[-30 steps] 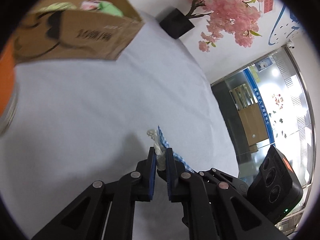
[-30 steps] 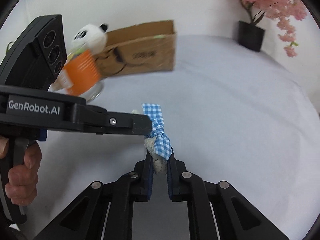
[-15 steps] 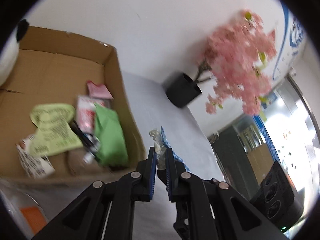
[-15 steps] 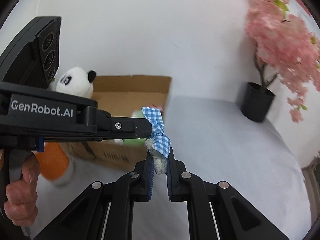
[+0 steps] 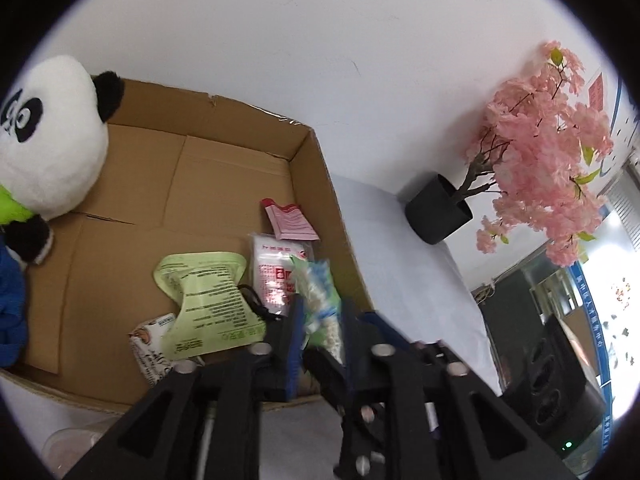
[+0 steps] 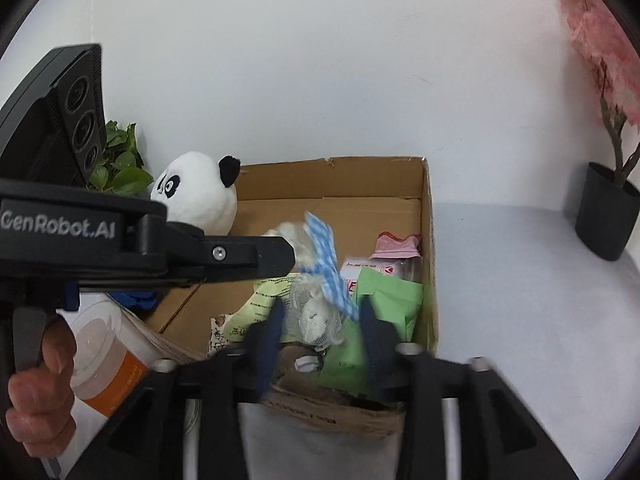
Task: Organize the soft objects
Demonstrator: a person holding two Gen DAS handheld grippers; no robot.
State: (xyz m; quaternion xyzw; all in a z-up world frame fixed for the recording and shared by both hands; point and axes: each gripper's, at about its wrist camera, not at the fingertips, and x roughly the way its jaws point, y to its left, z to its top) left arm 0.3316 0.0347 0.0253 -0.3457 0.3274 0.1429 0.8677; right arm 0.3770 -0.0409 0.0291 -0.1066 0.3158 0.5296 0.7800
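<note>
A panda (image 6: 196,192) sits at the box's (image 6: 428,264) left rim. The left gripper (image 5: 320,322) has its jaws parted, with the sachet (image 6: 316,312) blurred between them. This sachet is a white mesh pouch tied with blue-checked ribbon (image 6: 324,248), and it sits above the box's right half, over green packets (image 6: 380,312). The right gripper (image 6: 318,334) is spread wide, clear of the sachet.

— What's by the wall?
— A pink blossom tree (image 5: 548,144) in a black pot (image 5: 438,214) on the white surface (image 6: 520,300).
— And left?
— A leafy plant (image 6: 118,164); an orange-banded cup (image 6: 108,364).
</note>
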